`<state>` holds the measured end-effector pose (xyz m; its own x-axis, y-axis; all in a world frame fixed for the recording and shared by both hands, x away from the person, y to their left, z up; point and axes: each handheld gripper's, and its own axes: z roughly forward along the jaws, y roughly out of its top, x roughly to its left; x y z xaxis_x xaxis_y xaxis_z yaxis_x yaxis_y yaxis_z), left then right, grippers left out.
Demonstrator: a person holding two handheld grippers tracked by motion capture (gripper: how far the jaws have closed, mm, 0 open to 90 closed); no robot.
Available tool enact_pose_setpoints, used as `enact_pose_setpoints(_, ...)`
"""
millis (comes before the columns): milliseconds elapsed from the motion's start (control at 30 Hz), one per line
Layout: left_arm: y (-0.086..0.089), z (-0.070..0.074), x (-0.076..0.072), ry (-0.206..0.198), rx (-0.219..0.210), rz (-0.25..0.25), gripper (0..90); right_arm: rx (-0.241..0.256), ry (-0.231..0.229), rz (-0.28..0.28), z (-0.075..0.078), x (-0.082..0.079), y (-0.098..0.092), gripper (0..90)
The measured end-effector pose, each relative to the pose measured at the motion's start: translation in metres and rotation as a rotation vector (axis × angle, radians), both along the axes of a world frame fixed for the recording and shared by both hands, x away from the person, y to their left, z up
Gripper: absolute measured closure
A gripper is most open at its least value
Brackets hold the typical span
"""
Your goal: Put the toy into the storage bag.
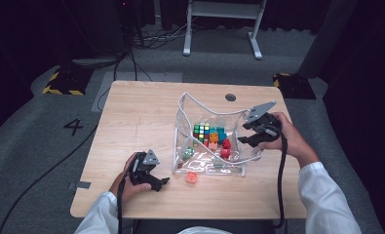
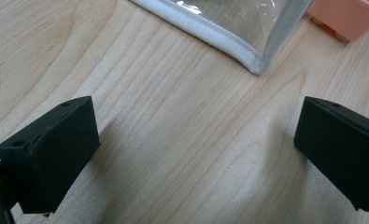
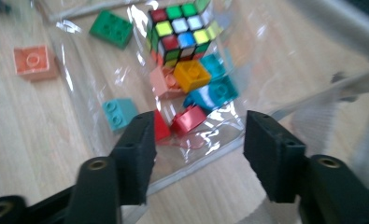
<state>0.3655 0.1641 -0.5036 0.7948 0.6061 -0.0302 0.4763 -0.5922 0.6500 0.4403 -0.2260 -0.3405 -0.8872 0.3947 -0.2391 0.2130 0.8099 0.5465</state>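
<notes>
Both grippers were released: left gripper faced the orange brick (outside the clear pouch); next, grasp it

High view overlooks the table; gripper views hover close, sharing perhaps the pouch.

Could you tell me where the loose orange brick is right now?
In the high view, the orange brick lies on the table just outside the clear pouch's near edge, right of the left gripper.

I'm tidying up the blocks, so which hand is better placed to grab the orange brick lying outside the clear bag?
Probably left: the left gripper, open, sits just beside the orange brick, while the right gripper hovers across the clear bag.
</notes>
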Motion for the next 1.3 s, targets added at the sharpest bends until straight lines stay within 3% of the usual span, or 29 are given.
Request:
enact_pose_setpoints(133,0.0,0.0,0.0,0.0,0.0,0.0,0.1,0.073,-0.041,-0.027,0.01,-0.012,-0.009,31.9)
enact_pose_setpoints(367,0.0,0.0,0.0,0.0,0.0,0.0,0.1,0.185,-0.088,-0.064,0.019,-0.028,-0.028,28.1)
enact_pose_setpoints(567,0.0,0.0,0.0,0.002,-0.001,0.0,0.1,0.213,-0.133,-0.056,0.02,-0.04,-0.042,26.4)
enact_pose_setpoints(933,0.0,0.0,0.0,-0.001,0.0,0.001,0.1,0.267,-0.175,-0.097,0.021,-0.059,-0.068,24.3)
enact_pose_setpoints(1067,0.0,0.0,0.0,-0.001,0.0,0.001,0.1,0.298,-0.166,-0.124,0.014,-0.067,-0.08,24.1)
enact_pose_setpoints(1300,0.0,0.0,0.0,0.0,0.0,0.0,0.1,0.299,-0.15,-0.142,-0.01,-0.073,-0.095,23.8)
